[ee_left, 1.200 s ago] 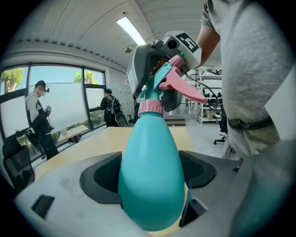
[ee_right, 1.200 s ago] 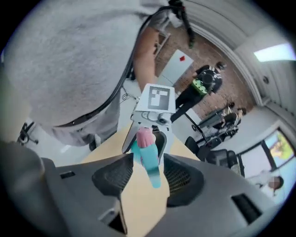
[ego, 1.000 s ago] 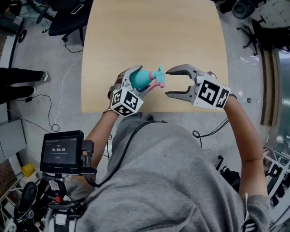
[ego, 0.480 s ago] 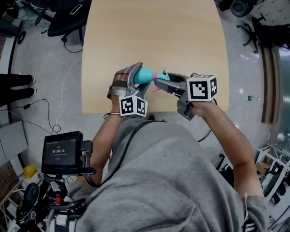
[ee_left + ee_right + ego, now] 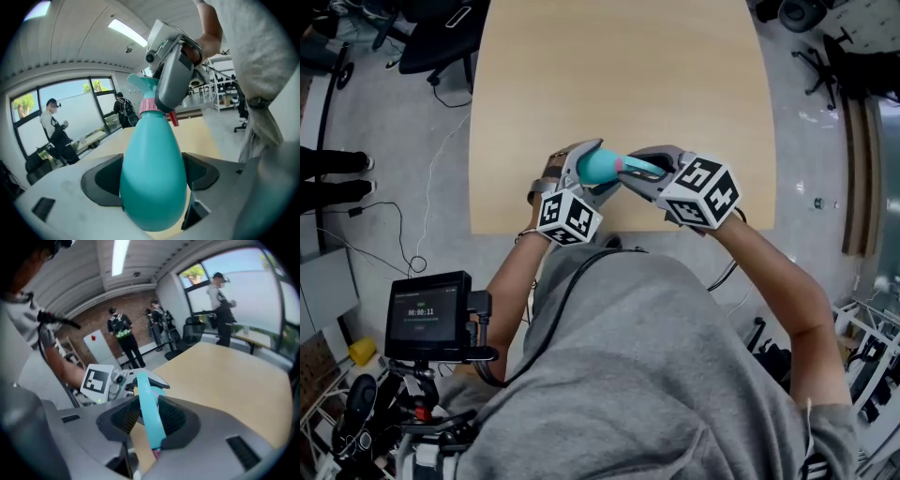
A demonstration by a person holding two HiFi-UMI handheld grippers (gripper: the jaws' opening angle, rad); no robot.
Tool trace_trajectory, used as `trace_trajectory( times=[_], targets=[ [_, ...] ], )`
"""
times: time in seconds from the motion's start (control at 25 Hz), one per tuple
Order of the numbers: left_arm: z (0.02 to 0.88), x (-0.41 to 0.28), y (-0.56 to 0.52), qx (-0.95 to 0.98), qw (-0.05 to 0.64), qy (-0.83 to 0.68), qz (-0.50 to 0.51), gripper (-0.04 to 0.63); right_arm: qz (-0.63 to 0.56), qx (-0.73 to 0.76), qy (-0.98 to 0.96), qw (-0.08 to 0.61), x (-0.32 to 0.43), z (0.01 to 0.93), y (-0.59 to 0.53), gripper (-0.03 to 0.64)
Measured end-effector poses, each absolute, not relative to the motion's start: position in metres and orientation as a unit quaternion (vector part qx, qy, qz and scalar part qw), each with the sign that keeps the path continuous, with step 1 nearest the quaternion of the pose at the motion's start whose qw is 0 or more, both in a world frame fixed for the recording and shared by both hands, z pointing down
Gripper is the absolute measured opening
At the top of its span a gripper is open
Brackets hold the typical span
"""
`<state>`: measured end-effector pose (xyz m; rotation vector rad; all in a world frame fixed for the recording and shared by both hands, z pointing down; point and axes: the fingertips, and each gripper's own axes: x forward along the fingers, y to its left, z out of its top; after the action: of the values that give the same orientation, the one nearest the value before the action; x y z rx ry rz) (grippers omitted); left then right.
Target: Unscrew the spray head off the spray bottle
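Teal spray bottle (image 5: 596,166) held above the wooden table's (image 5: 619,75) near edge, its body clamped between the left gripper's (image 5: 152,180) jaws, its spray head (image 5: 637,168) pinched by the right gripper (image 5: 149,420), whose jaws have just been closing on it

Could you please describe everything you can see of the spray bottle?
The spray bottle is a smooth teal, plastic-looking teardrop body with a pink collar, a teal spray head and a small red part beside the collar. It is held above the table, the left gripper clamped on its body. The right gripper, whose jaws have just been closing, grips the head, which is still on.
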<state>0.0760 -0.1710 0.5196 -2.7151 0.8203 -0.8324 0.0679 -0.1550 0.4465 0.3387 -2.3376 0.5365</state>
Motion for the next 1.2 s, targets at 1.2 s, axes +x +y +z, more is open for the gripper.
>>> trace_trajectory(
  times=[1.2],
  targets=[
    [0.521, 0.102, -0.116, -0.981, -0.048, 0.092, -0.166, 0.383, -0.646, -0.251, -0.582, 0.426, 0.092, 0.463, -0.118, 0.129]
  ],
)
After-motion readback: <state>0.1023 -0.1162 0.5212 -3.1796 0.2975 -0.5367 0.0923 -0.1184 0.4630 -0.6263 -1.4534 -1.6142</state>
